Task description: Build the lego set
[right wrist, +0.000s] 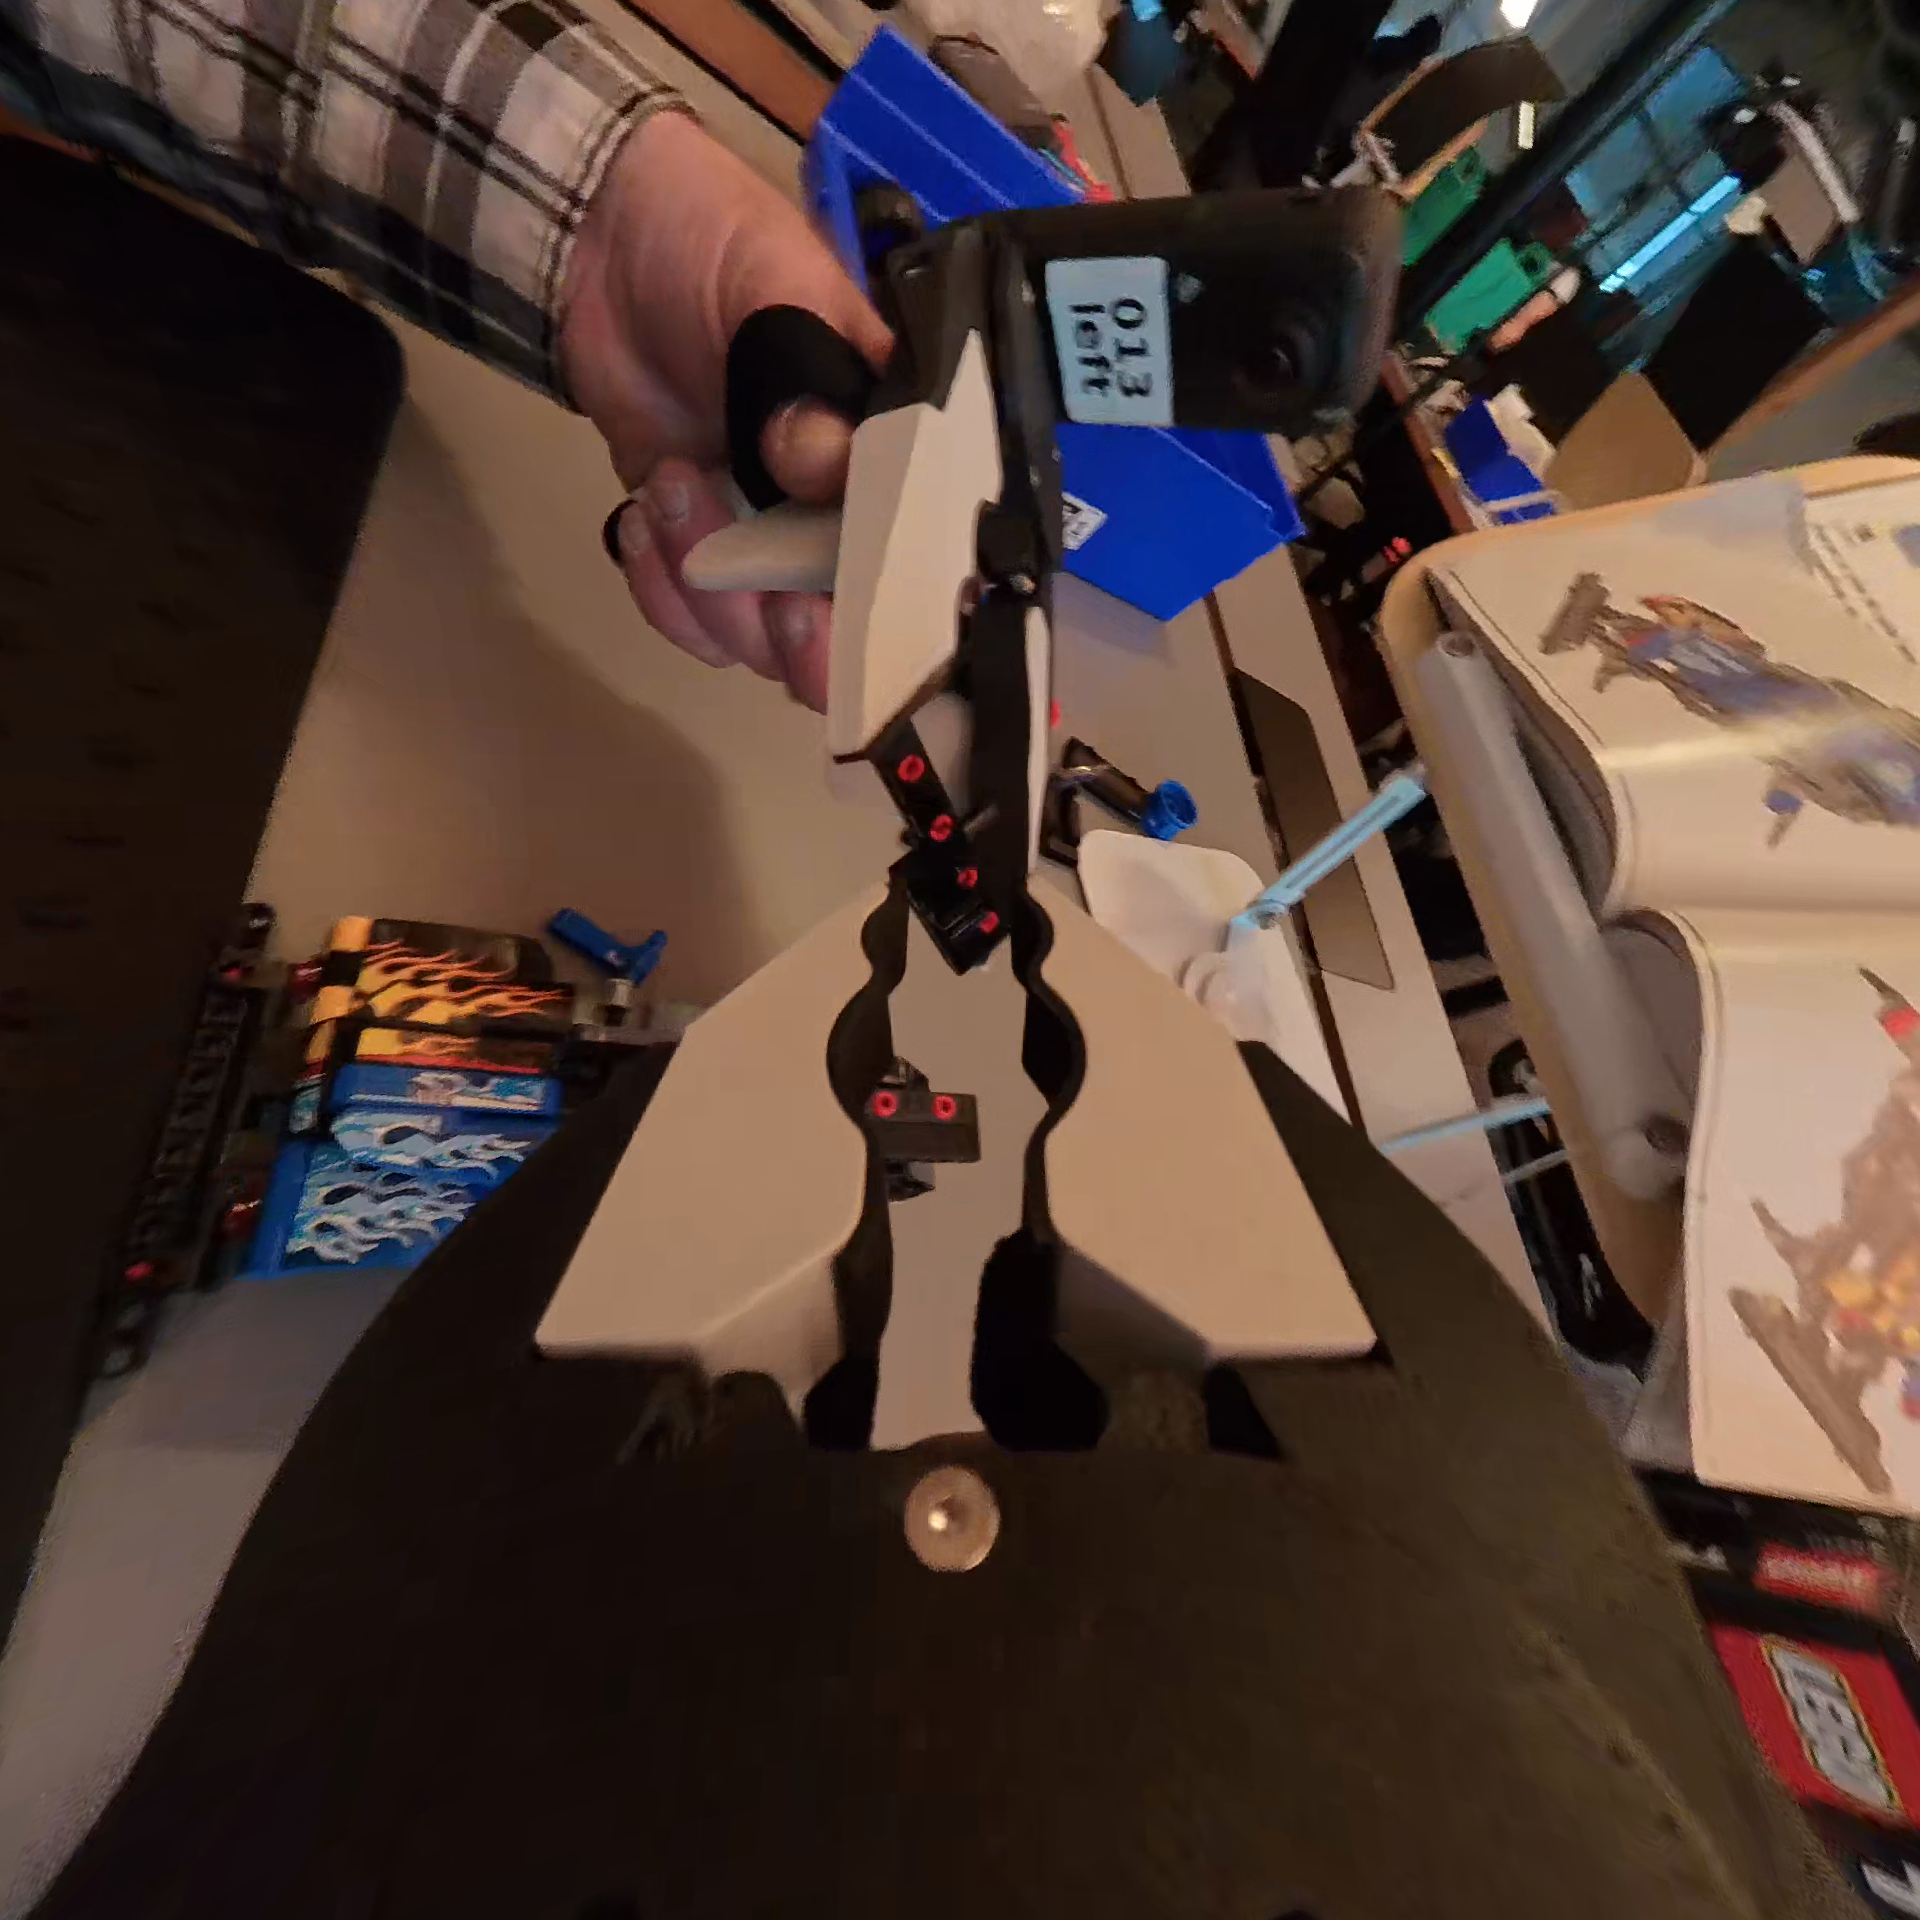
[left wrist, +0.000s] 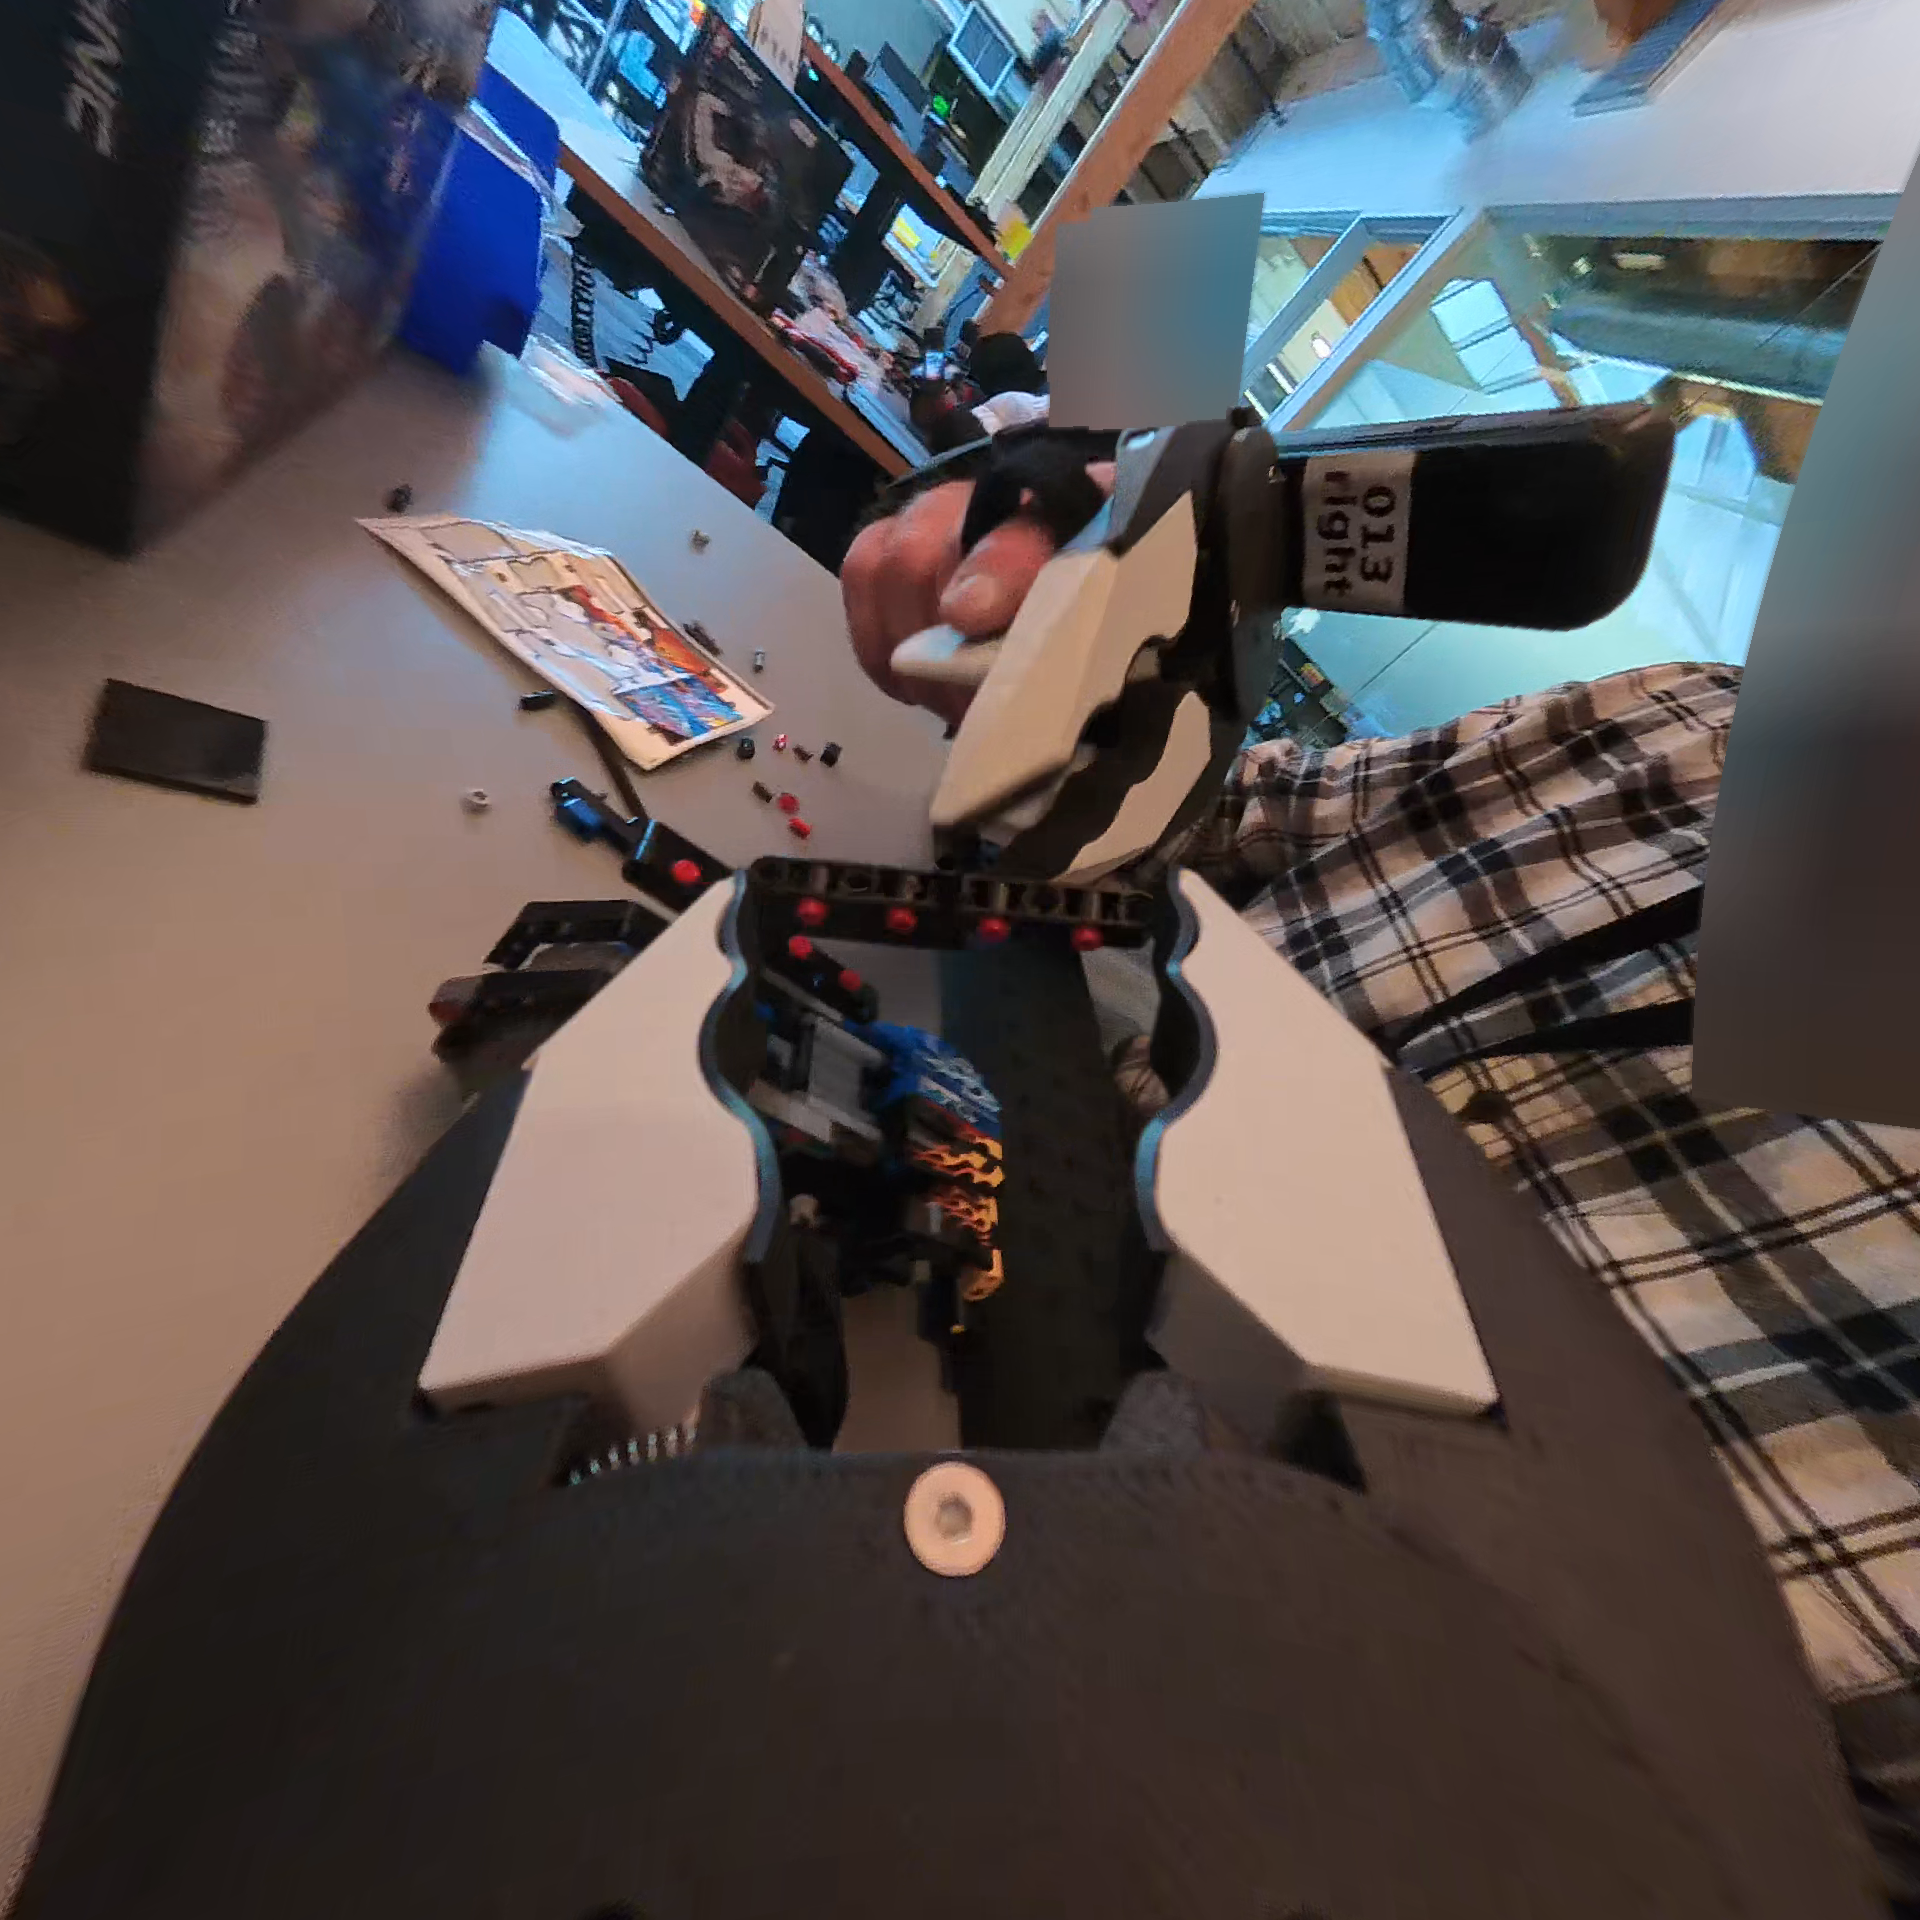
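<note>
Left wrist view: camera sits behind left gripper [left wrist: 956, 914], looks forward along fingers, tilted steeply, close on black beam with red pins [left wrist: 940, 906]; table [left wrist: 239, 1039] left, right gripper [left wrist: 971, 831] opposite, very near.
Right wrist view: camera behind right gripper [right wrist: 961, 914], facing left gripper [right wrist: 935, 790] head-on, close.
Shared: black beam with red pins [right wrist: 940, 831], flame-printed model [left wrist: 945, 1153] [right wrist: 416, 1081], table [right wrist: 499, 727].

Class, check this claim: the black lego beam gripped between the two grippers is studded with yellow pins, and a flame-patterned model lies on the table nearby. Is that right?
Not quite. The pins on the black beam are red, not yellow; the left wrist view shows it best. The rest stands: the left gripper and right gripper meet at the beam, and the flame-patterned model lies on the table nearby.
</note>
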Tool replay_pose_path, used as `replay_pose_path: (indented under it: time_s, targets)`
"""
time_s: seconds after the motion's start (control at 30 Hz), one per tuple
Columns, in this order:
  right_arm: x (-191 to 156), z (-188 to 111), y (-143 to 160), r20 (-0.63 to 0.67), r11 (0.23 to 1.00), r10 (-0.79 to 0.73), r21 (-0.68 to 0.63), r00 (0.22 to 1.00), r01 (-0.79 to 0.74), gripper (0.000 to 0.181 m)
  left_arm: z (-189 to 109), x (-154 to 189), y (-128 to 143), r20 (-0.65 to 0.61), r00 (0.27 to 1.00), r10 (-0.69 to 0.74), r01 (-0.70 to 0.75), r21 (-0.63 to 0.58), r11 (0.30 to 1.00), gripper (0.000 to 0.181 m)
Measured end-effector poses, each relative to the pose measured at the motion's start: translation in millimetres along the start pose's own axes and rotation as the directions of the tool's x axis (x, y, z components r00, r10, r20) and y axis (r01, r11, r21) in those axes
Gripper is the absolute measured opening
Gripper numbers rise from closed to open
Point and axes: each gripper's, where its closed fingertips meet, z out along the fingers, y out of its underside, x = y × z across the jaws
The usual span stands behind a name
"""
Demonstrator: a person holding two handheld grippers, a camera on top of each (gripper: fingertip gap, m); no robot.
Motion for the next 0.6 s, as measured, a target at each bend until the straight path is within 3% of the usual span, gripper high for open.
replay_pose_path:
  time_s: [0.07, 0.2, 0.37, 0.47, 0.53, 0.6]
  targets:
    - [-9, 0, -3, 0.054, 1.000, -0.015, 0.007, 0.998, 0.015, 0.008, 0, 4, -2, -0.024, 1.000, -0.012, 0.012, 0.012, 1.000, 0.074]
    - [-11, -3, -5, 0.094, 1.000, 0.023, 0.005, 0.995, -0.023, 0.006, 3, 6, -4, -0.060, 0.997, -0.037, 0.038, 0.011, 0.999, 0.074]
    - [0, -10, -7, 0.151, 0.966, 0.232, 0.082, 0.961, -0.246, 0.006, 4, 7, -13, -0.060, 0.998, -0.017, 0.020, 0.042, 0.999, 0.074]
    - [6, -17, -6, 0.257, 0.893, 0.400, 0.107, 0.880, -0.437, 0.006, 0, 2, -17, 0.006, 0.999, 0.052, -0.053, 0.071, 0.996, 0.077]
    - [11, -20, -4, 0.319, 0.824, 0.503, 0.105, 0.803, -0.557, 0.006, -4, -13, -17, 0.163, 0.967, 0.195, -0.206, 0.052, 0.977, 0.074]
    - [15, -23, -5, 0.406, 0.722, 0.599, 0.099, 0.690, -0.685, 0.006, -4, -16, -13, 0.243, 0.913, 0.327, -0.336, -0.005, 0.942, 0.068]
